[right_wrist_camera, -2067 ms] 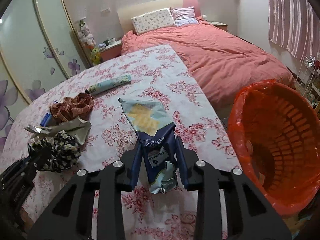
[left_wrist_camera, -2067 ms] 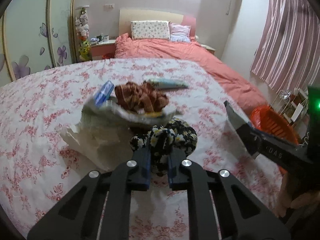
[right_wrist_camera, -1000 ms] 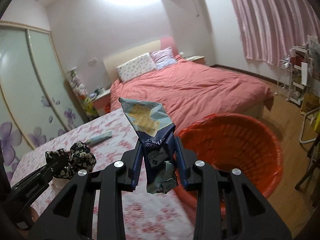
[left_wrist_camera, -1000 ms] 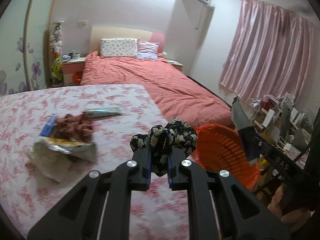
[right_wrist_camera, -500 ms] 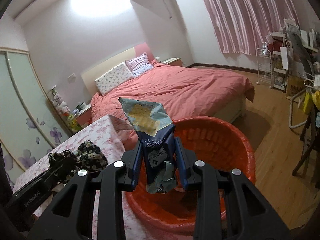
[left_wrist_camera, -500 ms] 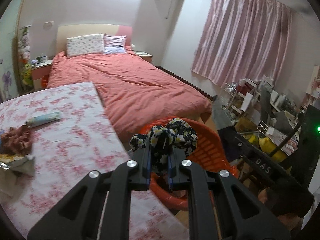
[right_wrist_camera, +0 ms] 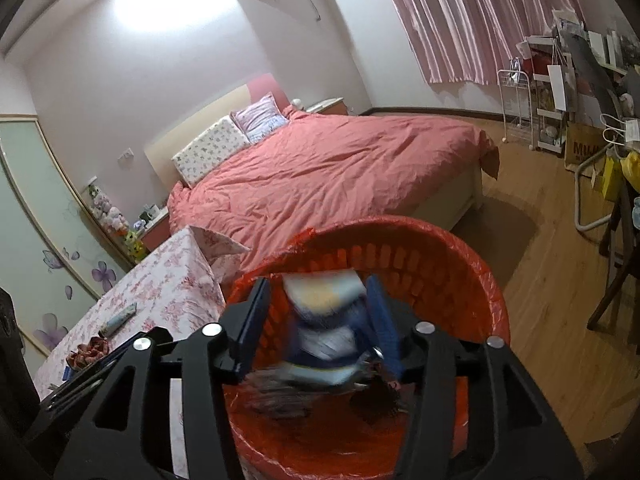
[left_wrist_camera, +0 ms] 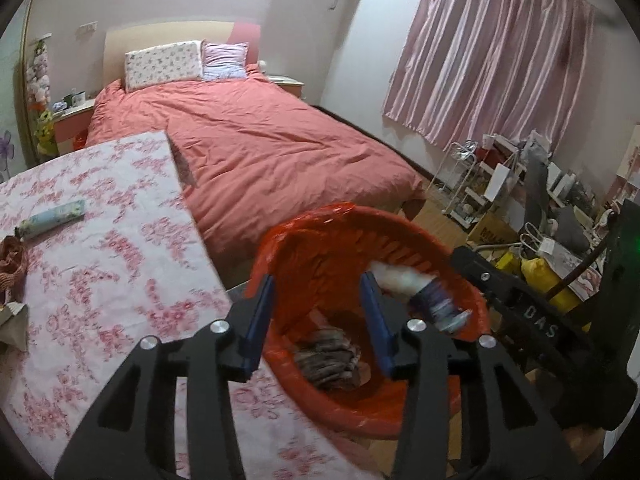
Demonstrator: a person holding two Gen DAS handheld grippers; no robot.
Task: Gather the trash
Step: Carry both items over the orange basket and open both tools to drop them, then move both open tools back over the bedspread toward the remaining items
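Both grippers hang over the orange basket (left_wrist_camera: pixel 360 220) lined with an orange bag, beside the floral table (left_wrist_camera: pixel 100 280). My left gripper (left_wrist_camera: pixel 320 320) is open and empty; a dark crumpled item (left_wrist_camera: pixel 328 358) lies in the basket below it. My right gripper (right_wrist_camera: pixel 316 320) is open, and the blue and yellow snack bag (right_wrist_camera: pixel 324 320) is blurred between its fingers, falling into the basket (right_wrist_camera: pixel 440 256). The bag also shows in the left wrist view (left_wrist_camera: pixel 420 292), next to the right gripper's arm.
On the table lie a rolled pale blue wrapper (left_wrist_camera: pixel 52 218), a brown checked cloth (left_wrist_camera: pixel 12 264) and a crumpled bag edge (left_wrist_camera: pixel 14 320). A pink bed (left_wrist_camera: pixel 260 152) stands behind the basket. Shelves and clutter (left_wrist_camera: pixel 540 208) stand at right on the wood floor.
Both grippers have opened over the basket. The black floral cloth has left my left gripper. The snack bag has left my right gripper and is dropping.
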